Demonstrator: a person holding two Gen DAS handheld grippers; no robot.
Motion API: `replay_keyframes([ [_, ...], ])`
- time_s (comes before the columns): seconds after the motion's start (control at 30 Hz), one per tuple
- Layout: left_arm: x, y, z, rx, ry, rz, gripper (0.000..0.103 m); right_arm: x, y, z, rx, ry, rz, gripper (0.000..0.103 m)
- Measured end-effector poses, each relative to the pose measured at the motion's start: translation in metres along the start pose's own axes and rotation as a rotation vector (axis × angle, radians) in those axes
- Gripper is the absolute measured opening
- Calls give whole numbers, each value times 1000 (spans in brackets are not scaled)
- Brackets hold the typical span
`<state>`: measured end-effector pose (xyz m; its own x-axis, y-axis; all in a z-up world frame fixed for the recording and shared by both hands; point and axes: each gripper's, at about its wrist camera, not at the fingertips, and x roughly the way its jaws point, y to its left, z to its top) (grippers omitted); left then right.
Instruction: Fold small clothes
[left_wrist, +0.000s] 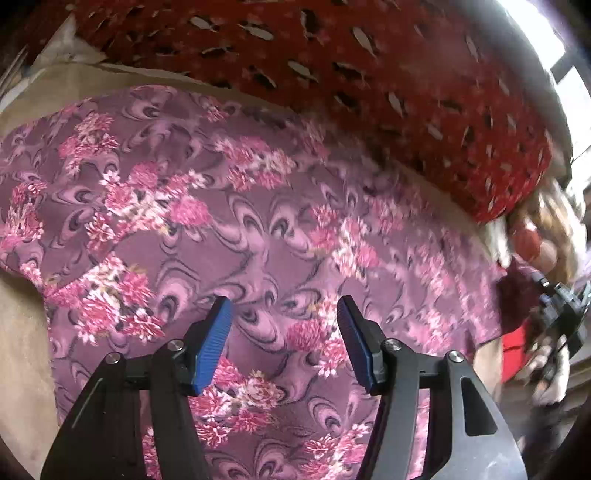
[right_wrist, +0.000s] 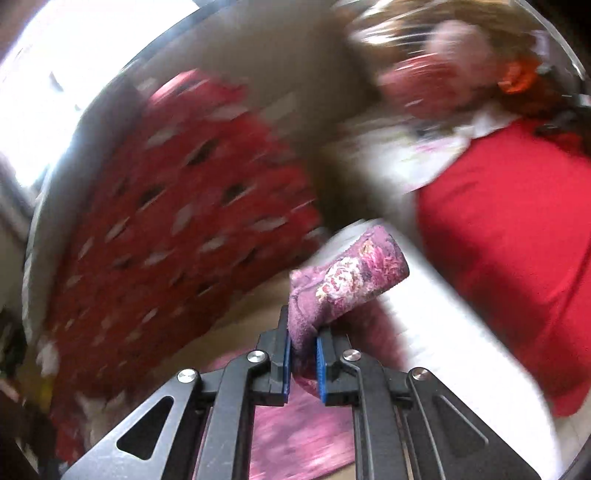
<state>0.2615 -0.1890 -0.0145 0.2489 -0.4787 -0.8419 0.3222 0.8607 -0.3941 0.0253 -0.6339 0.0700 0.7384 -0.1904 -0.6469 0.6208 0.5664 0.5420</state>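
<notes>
Left gripper (left_wrist: 284, 314) is angling steeply down, jaws apart, hovering over the floral garment (left_wrist: 221, 221) spread flat. Right gripper (right_wrist: 302, 350) is pinching that garment's bunched edge, tilted downward.

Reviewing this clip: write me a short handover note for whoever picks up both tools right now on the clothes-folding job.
Left tool: open, hovering over the purple floral garment, nothing between its pads.
Right tool: shut on a bunched edge of the same floral garment, which curls up above its pads.
Things: the garment lies mostly spread flat on the beige surface; a red patterned cloth lies beyond it.
Done: one edge gripped and raised.
Left: no finished fold shows yet. Probably carry the gripped edge across, use the left tool to hold or take another edge, then flatten. The right view is blurred, so check the grip.
</notes>
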Motion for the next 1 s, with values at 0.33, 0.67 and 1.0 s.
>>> replay_keyframes([
  [0.33, -15, 58, 14, -108, -22, 90, 58, 51, 156, -104, -150, 196, 228, 12],
  [0.67, -36, 86, 17, -155, -15, -34, 58, 92, 267, -214, -273, 390, 370, 16],
  [1.0, -21, 77, 14, -149, 58, -172, 68, 73, 252, -267, -400, 504, 308, 41],
])
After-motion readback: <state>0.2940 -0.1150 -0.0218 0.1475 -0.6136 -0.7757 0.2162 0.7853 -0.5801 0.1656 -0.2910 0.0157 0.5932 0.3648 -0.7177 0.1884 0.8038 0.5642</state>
